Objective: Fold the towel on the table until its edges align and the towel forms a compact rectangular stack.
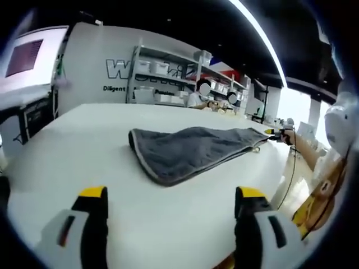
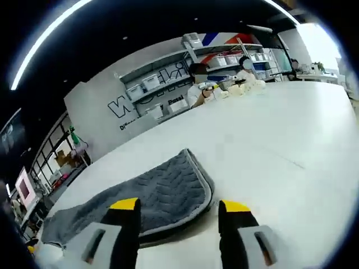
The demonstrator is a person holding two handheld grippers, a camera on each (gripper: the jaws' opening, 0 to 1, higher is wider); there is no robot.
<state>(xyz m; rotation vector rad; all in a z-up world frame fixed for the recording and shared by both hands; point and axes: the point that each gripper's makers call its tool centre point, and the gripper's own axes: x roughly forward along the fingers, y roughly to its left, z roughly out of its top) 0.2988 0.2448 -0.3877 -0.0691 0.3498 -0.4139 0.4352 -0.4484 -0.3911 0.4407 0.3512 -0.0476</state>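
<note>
The towel (image 1: 193,150) lies on the table (image 1: 84,151), dark grey with a paler hem, and it looks doubled over once: in my right gripper view I see an upper layer (image 2: 162,193) sitting on a lower one, their rounded corners close but not quite matched, the lower hem peeking out along the near edge. In my left gripper view it reads as a long, lumpy strip, wider at one end and tapering toward the far end, with soft wrinkles across the top. So I judge one fold made and the job well short of done; the strip wants folding again across its length, then squaring up so the edges meet and it sits as a tidy rectangle.

My left gripper (image 1: 171,204) hangs over bare table, well apart from the towel's near hem, jaws spread wide and holding nothing. My right gripper (image 2: 179,210) is spread wide as well, empty, its jaws straddling the rounded corner of the towel from just above; I cannot tell whether the tips touch the cloth.

Beyond the table stand shelves (image 1: 168,73) with white bins against a lettered wall, and people sit at the far edge.
</note>
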